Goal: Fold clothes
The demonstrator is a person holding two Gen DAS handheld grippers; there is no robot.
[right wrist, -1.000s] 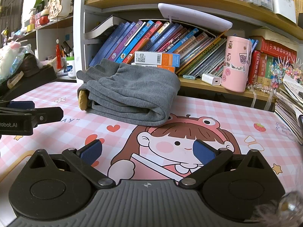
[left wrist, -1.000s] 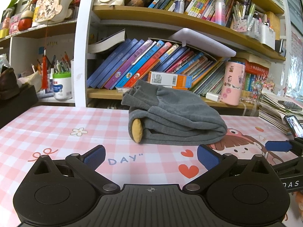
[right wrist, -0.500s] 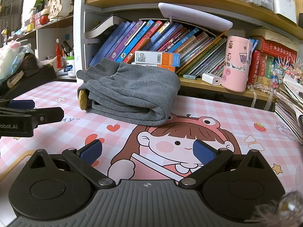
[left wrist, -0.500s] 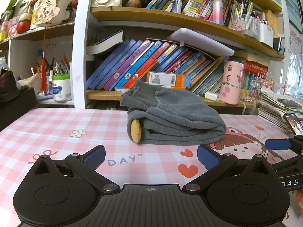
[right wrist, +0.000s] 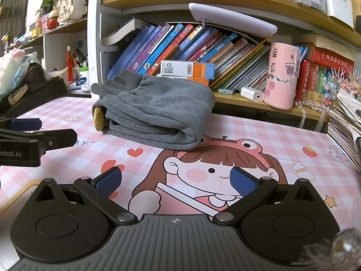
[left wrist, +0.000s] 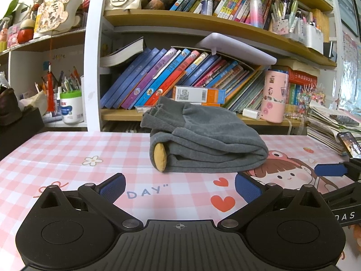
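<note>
Grey garment [left wrist: 207, 140] folded in compact bundle, far centre of counter [left wrist: 67, 149], before bookshelf. Left tool [left wrist: 179, 184], right tool [right wrist: 176, 178] both spread wide, empty, well short. Folding looks finished.

Your work surface was a table [left wrist: 56, 149] covered by a pink-and-white checked mat [right wrist: 259, 133] printed with hearts, a daisy, the letters "DAY" and a cartoon girl in a frog hat. On that mat lay a folded grey garment [left wrist: 209, 144], bundled in several layers, with a mustard-yellow patch [left wrist: 160, 159] showing at its left end. It sat toward the back of the table, close to the bookshelf [left wrist: 126, 114] behind. At your right edge a stack of magazines [left wrist: 327, 128] rested on the table, with a phone [left wrist: 350, 141] leaning by it.
</note>
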